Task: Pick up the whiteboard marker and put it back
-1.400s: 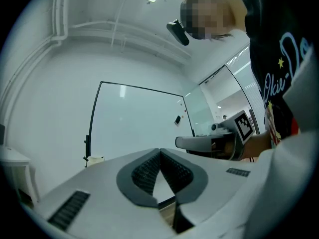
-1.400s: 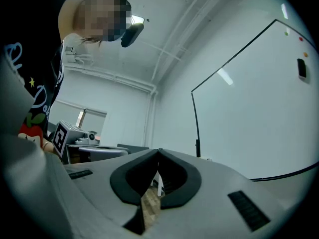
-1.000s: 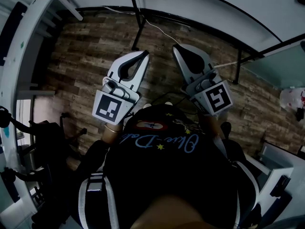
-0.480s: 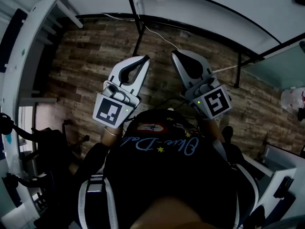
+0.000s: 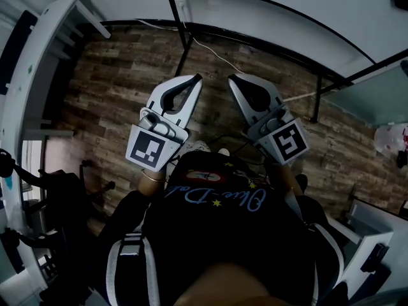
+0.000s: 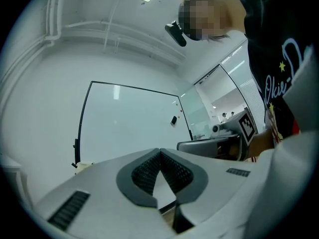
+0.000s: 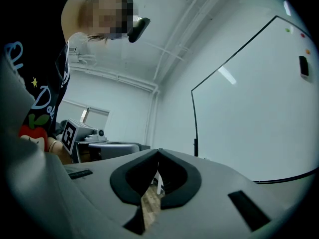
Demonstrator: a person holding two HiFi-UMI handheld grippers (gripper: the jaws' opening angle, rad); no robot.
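We find the left gripper (image 5: 194,78) and right gripper (image 5: 232,78) side by side above the floor (image 5: 121,75), each with its tips together on nothing. The marker shows in none of the 3 views; the whiteboard (image 6: 129,123) stands ahead. We judge the marker light, stiff and slick: grip across mid-barrel

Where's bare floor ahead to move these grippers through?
Widest bare brown wood-plank floor: between the white shelf unit and the left hand-held gripper. A smaller patch lies right of the right hand-held gripper. Crowded: around the black whiteboard stand legs with the white cable, and the black equipment lower left.
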